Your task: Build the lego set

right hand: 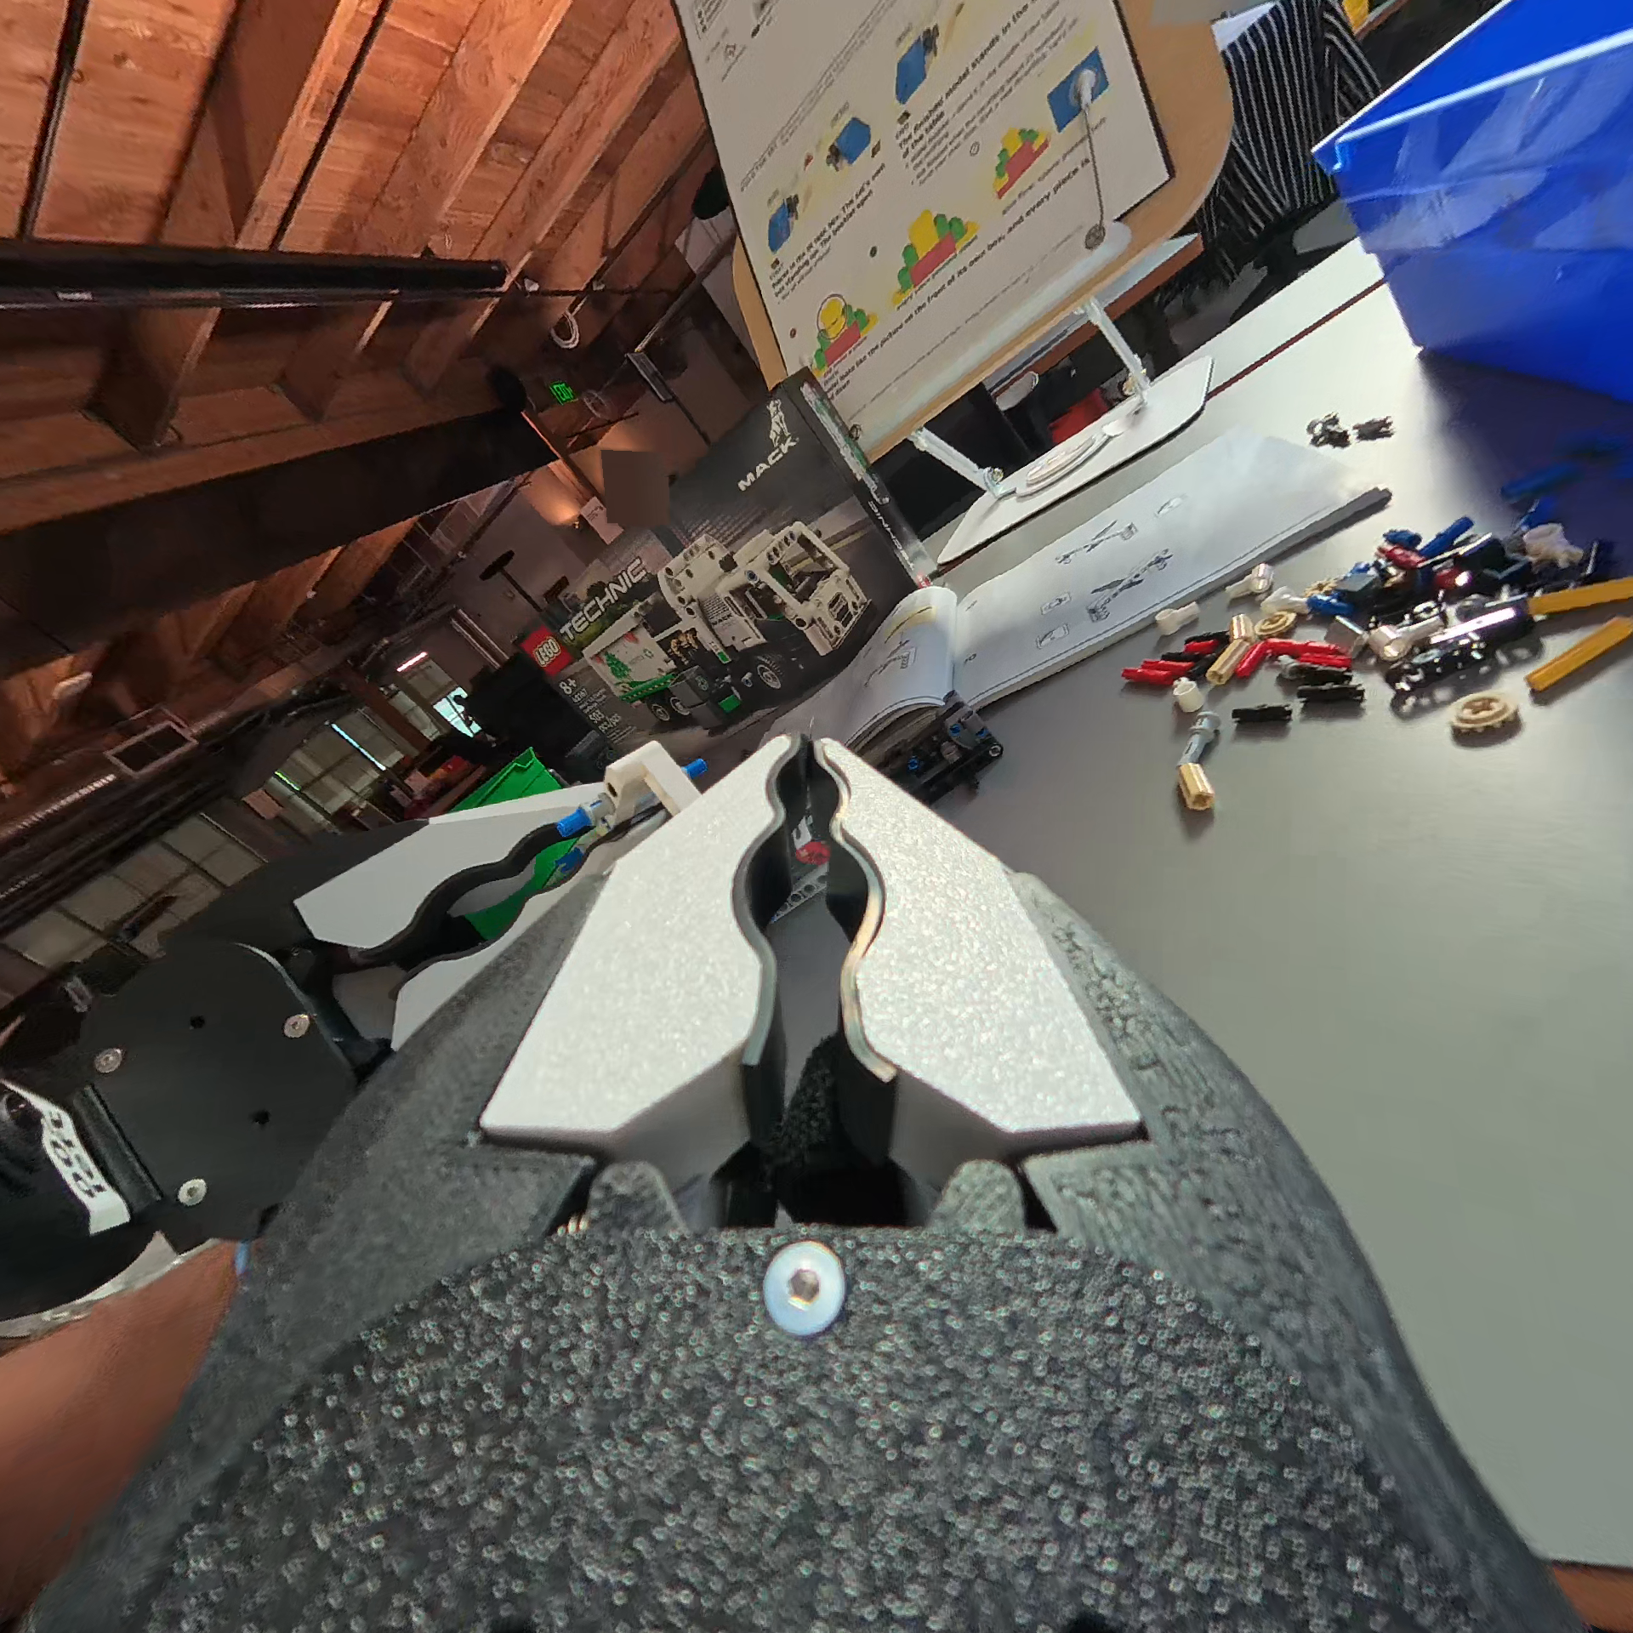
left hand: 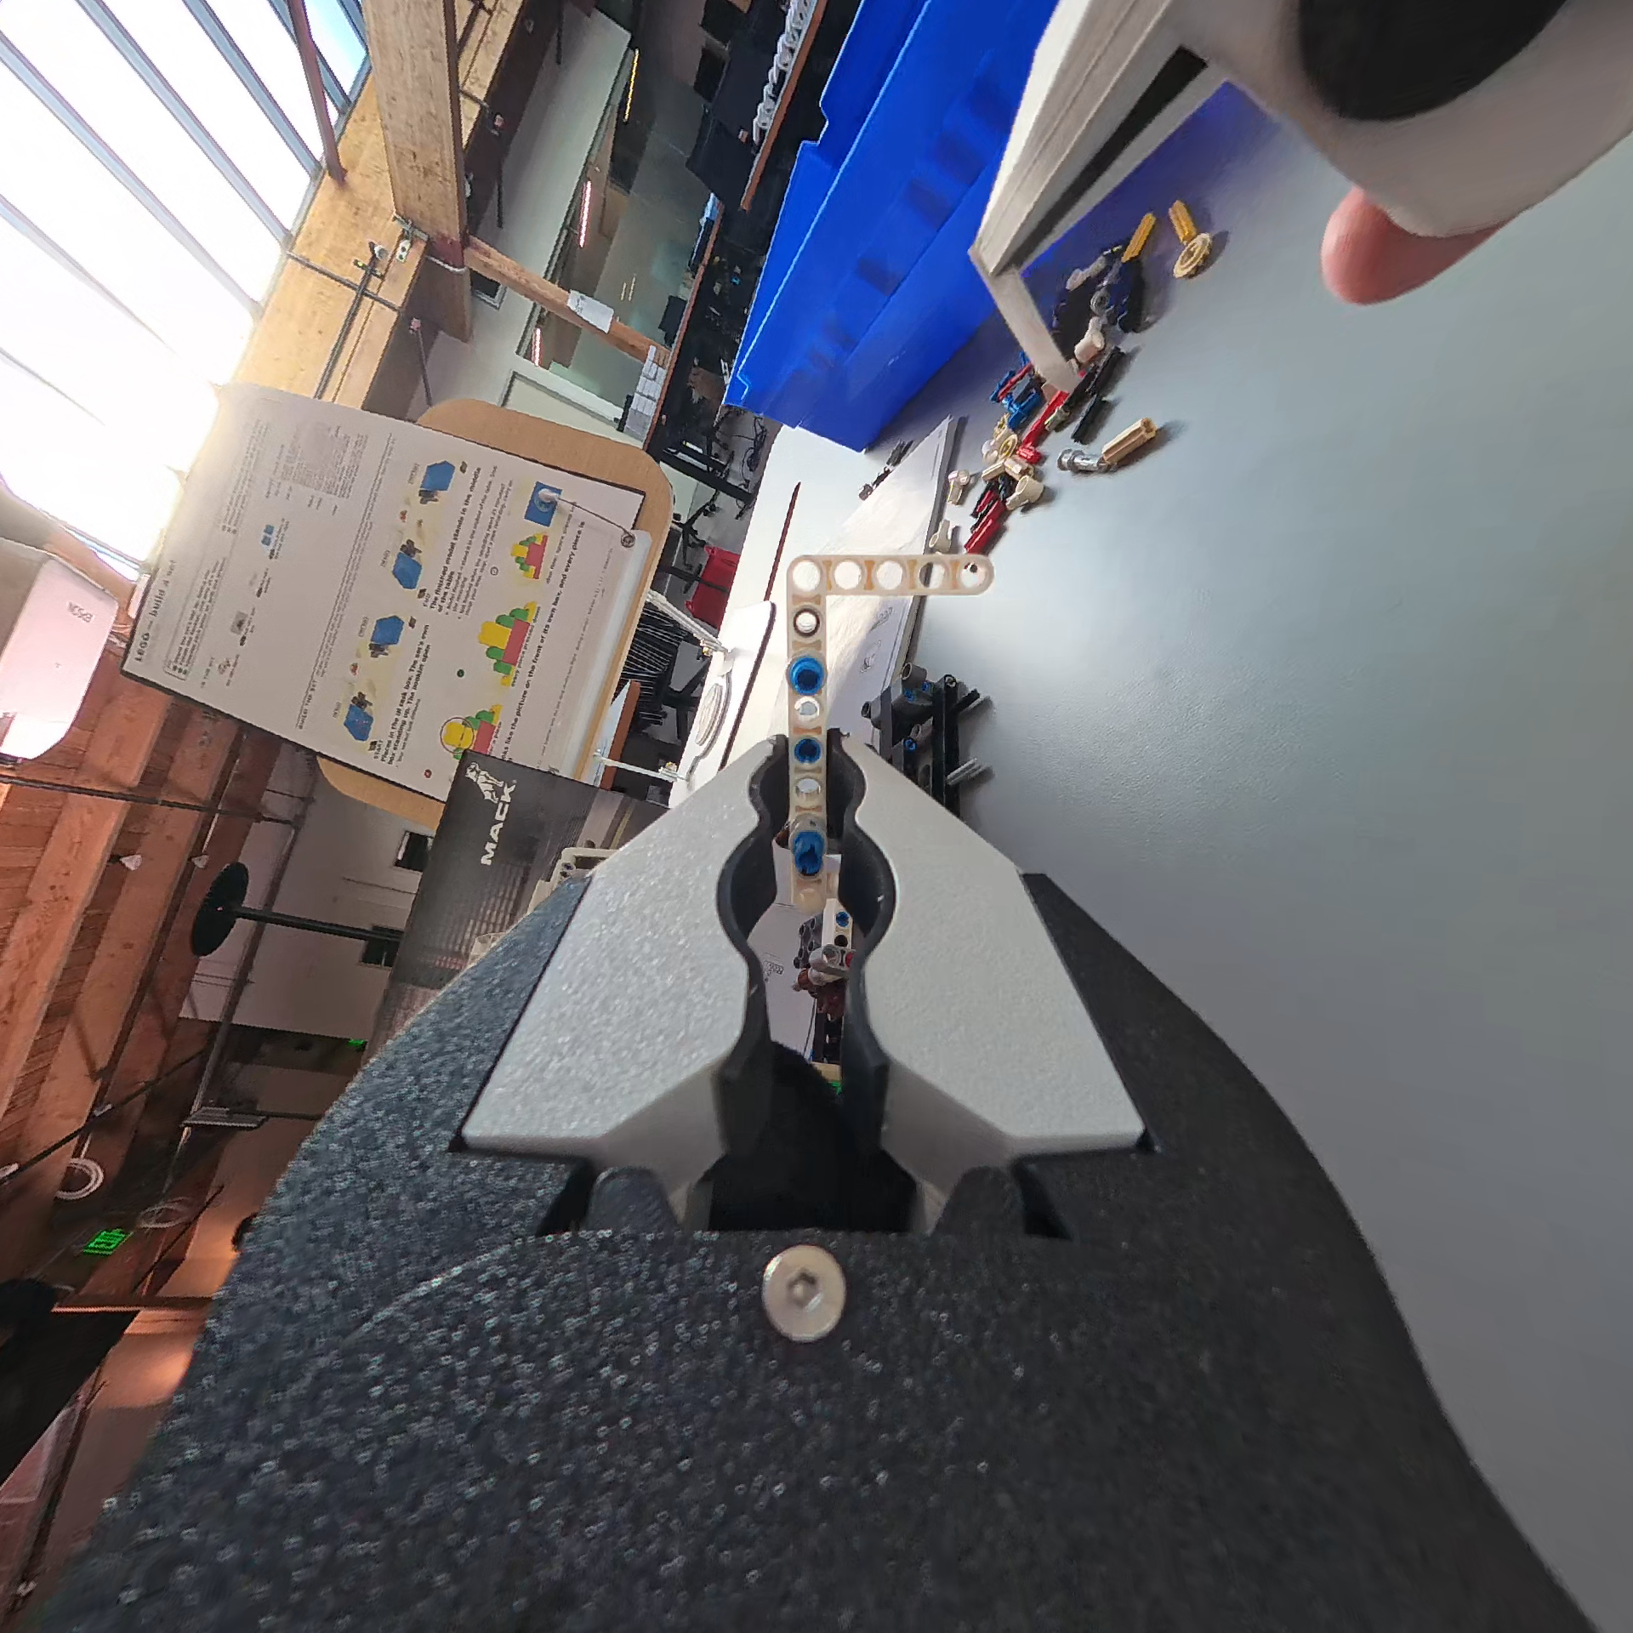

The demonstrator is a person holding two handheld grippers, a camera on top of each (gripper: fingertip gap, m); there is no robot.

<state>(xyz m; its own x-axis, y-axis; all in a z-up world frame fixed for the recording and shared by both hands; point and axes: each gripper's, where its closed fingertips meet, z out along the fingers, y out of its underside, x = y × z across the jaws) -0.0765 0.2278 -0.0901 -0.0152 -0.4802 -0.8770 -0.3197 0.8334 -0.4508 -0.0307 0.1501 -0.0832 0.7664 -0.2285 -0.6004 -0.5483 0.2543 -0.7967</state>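
Grey table [right hand: 1325,1016] in a timber-ceilinged workshop, with loose lego parts [right hand: 1378,632], an open manual [right hand: 1105,574], the set's box [right hand: 707,610] and blue bins [right hand: 1493,203]. Left gripper [left hand: 808,778] pinches a white L-shaped beam [left hand: 808,698] with blue pins; the beam sticks out past its tips, off the table. Right gripper [right hand: 811,751] is pressed together at the tips, nothing clearly held.

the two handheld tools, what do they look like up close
Both match: the left tool and right tool each have a rough black speckled body with one silver hex screw in the middle, and two pale grey angular fingers lined with wavy black pads. From the right wrist view, the left tool's side is smooth black plate with small screws.
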